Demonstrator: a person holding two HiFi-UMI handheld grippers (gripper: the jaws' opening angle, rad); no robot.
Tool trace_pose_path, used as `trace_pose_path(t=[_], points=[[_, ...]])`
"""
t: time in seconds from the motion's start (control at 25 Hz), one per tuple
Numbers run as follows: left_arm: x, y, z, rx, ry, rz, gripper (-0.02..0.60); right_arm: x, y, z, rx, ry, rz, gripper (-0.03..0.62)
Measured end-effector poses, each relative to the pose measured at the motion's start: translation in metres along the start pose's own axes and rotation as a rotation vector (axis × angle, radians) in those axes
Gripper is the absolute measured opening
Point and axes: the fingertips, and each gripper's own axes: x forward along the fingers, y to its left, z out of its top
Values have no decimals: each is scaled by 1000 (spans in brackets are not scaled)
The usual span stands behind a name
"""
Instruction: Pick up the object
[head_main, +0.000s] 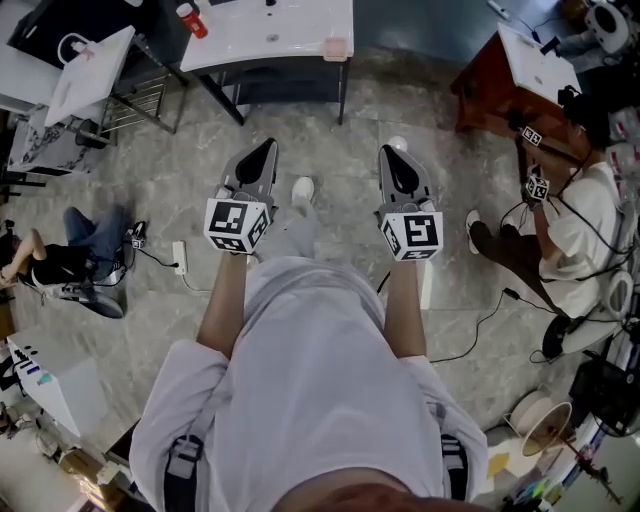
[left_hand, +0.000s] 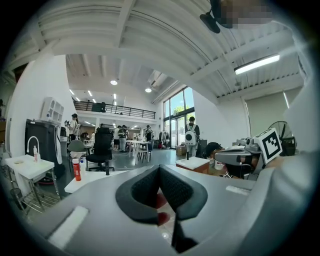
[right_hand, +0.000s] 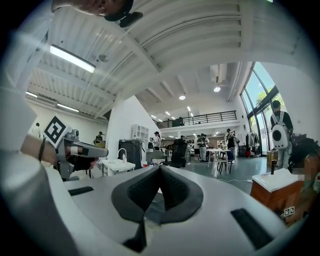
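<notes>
- The left gripper (head_main: 262, 150) and the right gripper (head_main: 394, 153) are held side by side in front of the person. Both have the jaws together, with nothing between them.
- The task does not say which object is meant. I judge it is the small red bottle with a white cap (left_hand: 76, 170), probably plastic. It stands near the edge of the white flat table (head_main: 300, 28) ahead, well apart from both grippers. A small pink thing (head_main: 336, 48) on the same table is another candidate.
- The step in hand is, I think, the approach. To do it well, the person should come close to the table and open the jaws of one gripper before arriving. The jaws should then go level on both sides of the bottle's body, below the cap.
- The bottle stands upright. Its long axis is vertical and the cap points up, so a grip from the side suits it.
</notes>
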Motion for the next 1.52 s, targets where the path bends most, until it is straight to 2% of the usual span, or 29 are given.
trace_pose_path(t=[0.36, 0.6, 0.84, 1.04, 1.28, 1.4, 1.52], points=[[124, 90, 10, -56, -27, -32, 0, 128, -37, -5, -5, 72, -3, 2], [210, 147, 16, -86, -21, -97, 0, 224, -55, -20, 8, 155, 3, 2], [288, 205, 23, -89, -12, -155, 0, 314, -74, -39, 27, 219, -29, 2], [326, 228, 23, -98, -3, -177, 0, 357, -90, -49, 30, 251, -62, 2], [344, 226, 15, -98, 21, -169, 0, 373, -116, -62, 67, 265, -75, 5], [344, 224, 17, -92, 23, -138, 0, 375, -129, -67, 85, 276, -58, 64], [337, 224, 16, -94, 30, -106, 0, 373, -138, -76, 118, 292, -55, 189]])
